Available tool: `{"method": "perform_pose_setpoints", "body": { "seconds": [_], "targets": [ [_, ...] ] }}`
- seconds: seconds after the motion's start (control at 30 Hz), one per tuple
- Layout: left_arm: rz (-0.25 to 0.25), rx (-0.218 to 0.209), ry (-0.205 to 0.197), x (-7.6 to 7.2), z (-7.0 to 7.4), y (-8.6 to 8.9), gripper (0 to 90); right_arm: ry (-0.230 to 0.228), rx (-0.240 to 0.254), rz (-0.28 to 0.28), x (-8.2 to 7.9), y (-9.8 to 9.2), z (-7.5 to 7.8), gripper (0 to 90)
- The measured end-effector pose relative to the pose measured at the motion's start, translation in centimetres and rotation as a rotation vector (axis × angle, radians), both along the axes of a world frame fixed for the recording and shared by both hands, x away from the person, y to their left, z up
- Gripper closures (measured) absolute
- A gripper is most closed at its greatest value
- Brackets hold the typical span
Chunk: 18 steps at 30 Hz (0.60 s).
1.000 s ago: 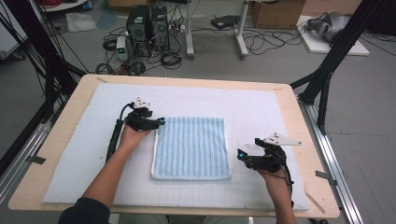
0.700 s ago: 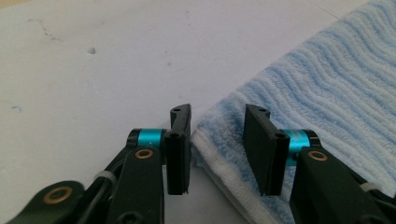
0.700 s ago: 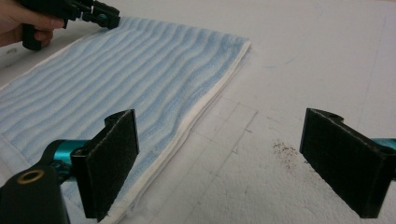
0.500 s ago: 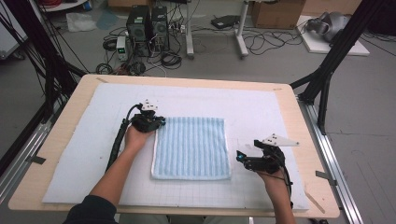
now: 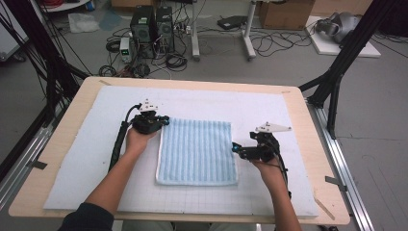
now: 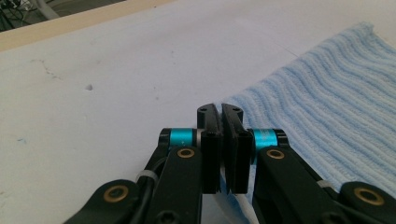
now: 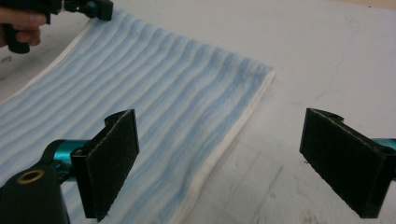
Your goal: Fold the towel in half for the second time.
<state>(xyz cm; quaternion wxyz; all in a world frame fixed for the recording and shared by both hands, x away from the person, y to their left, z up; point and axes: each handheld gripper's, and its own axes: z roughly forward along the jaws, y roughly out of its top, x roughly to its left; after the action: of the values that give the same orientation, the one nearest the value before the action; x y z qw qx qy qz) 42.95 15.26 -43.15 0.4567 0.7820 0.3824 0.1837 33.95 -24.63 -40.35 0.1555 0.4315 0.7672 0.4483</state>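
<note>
We judge the blue towel [image 5: 197,151] soft and light; our left tool [image 5: 163,121] has just closed, pinching its upper-left corner, while the right tool [image 7: 219,163] stands spread over the right edge.

No text, label or number is legible anywhere.

light: even, diffuse, from overhead; bright on the white mat [image 5: 192,103] | shadows: soft, short under the hands | glare: none | high view: soft, low detail, floor behind dimmer | left gripper view: near parts sharp, far towel [image 6: 336,93] slightly soft | right gripper view: near pads slightly blurred
</note>
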Motion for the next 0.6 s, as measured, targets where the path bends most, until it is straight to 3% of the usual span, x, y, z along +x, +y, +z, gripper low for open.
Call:
{"method": "perform_pose_setpoints", "body": {
  "seconds": [0.2,0.43,0.6],
  "targets": [
    [-0.006,-0.018,-0.01,-0.2,0.2,0.0,85.9,0.028,-0.054,0.014,3.0,1.4,0.7,11.0],
    [-0.013,-0.038,-0.014,-0.4,0.2,0.2,86.0,0.063,-0.034,-0.016,5.7,1.9,0.5,11.4],
    [-0.018,-0.055,-0.02,-0.5,0.6,0.4,85.9,0.077,-0.092,-0.042,7.4,2.4,-0.3,12.3]
  ]
}}
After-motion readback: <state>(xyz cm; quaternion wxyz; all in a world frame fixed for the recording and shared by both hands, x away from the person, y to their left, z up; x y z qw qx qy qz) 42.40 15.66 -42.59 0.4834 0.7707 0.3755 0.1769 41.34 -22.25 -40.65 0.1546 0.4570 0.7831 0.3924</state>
